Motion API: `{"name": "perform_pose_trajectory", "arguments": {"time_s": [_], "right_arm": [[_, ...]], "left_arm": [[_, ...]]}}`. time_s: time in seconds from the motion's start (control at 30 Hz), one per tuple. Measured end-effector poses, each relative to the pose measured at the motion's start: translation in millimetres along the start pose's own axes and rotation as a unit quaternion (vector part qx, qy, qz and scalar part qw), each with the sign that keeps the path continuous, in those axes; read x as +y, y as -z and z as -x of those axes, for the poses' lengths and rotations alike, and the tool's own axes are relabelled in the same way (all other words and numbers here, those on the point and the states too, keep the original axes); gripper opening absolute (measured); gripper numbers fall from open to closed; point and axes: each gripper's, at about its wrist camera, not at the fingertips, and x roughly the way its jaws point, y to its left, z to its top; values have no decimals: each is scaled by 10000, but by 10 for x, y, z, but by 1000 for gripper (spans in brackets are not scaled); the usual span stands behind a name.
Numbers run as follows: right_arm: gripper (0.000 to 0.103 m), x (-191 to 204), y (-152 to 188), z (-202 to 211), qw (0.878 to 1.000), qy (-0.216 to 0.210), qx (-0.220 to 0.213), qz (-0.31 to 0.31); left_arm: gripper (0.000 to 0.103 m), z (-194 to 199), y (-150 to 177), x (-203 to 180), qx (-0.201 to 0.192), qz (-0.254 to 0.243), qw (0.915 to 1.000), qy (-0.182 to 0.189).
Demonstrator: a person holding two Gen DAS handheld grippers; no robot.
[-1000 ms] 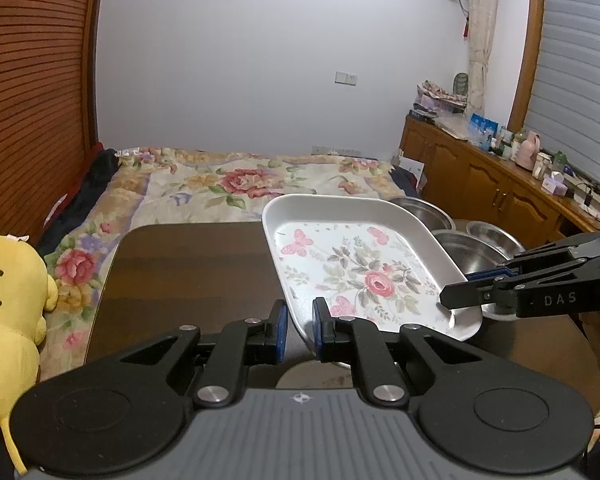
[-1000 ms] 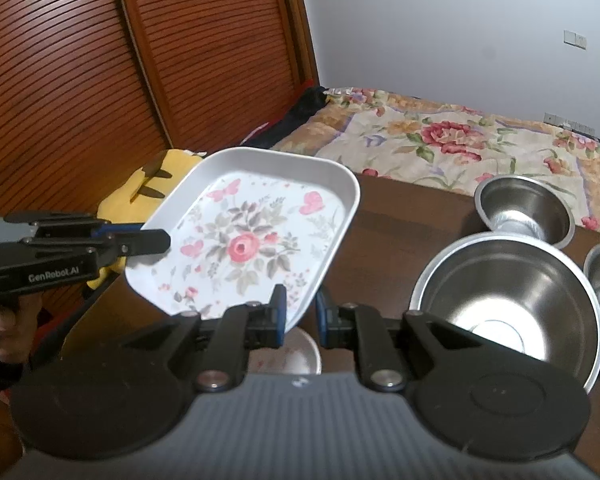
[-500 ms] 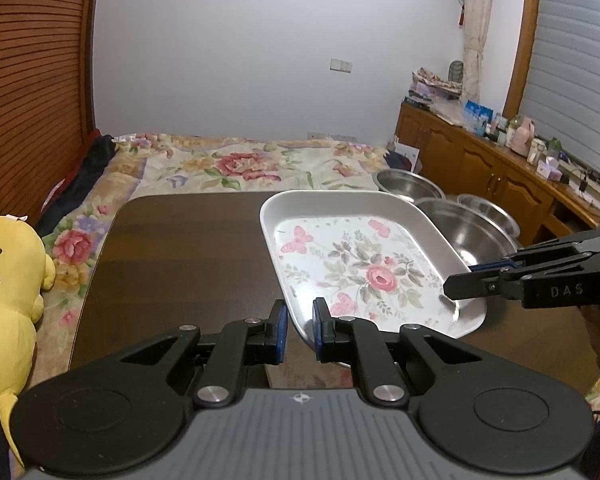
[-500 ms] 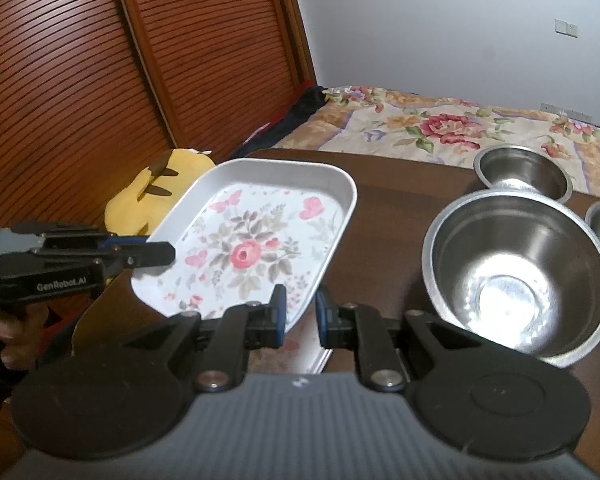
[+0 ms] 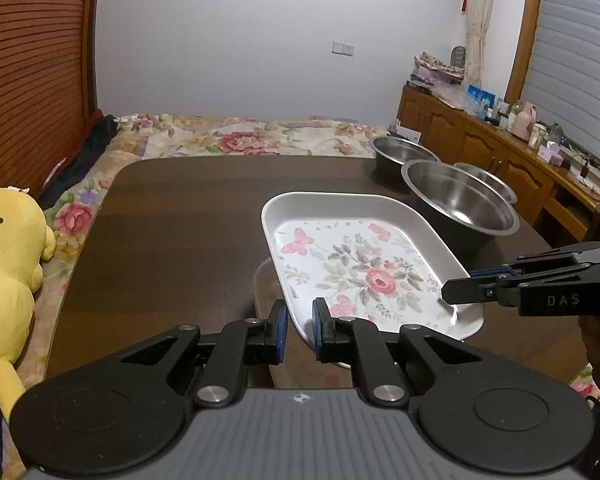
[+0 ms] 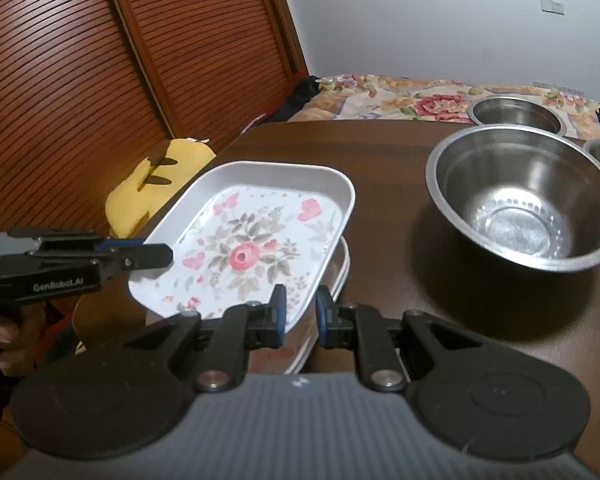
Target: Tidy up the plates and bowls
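both tongs, left (image 5: 298, 330) and right (image 6: 300, 316), pinch the tray (image 5: 364, 268) by opposite rims, just left of the big bowl (image 6: 524, 208) over the counter (image 5: 180, 220). it looks light, stiff and slick, so rim grips suit it.

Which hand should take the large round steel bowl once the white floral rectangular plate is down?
Right, probably. The large round steel bowl stands on the right gripper's side of the white floral rectangular plate; the left gripper holds the plate's opposite edge and would have to cross over it.
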Motion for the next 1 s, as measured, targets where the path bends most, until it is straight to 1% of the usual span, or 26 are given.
{"name": "perform_pose_trajectory", "arguments": {"time_s": [0.2,0.4,0.67,1.0], "right_arm": [[17,-1,89,8,9998,-69,-81,-176],[17,40,199,-13,9994,18,-224,-271],[17,2,261,22,9983,53,-395,-414],[18,75,328,21,9976,168,-561,-361]], "left_arm": [[15,12,93,-18,60,52,10000,-6],[15,-11,164,-44,137,17,9999,-67],[15,-34,191,-36,190,-8,9998,-11],[15,-39,175,-2,166,-22,9999,-39]]}}
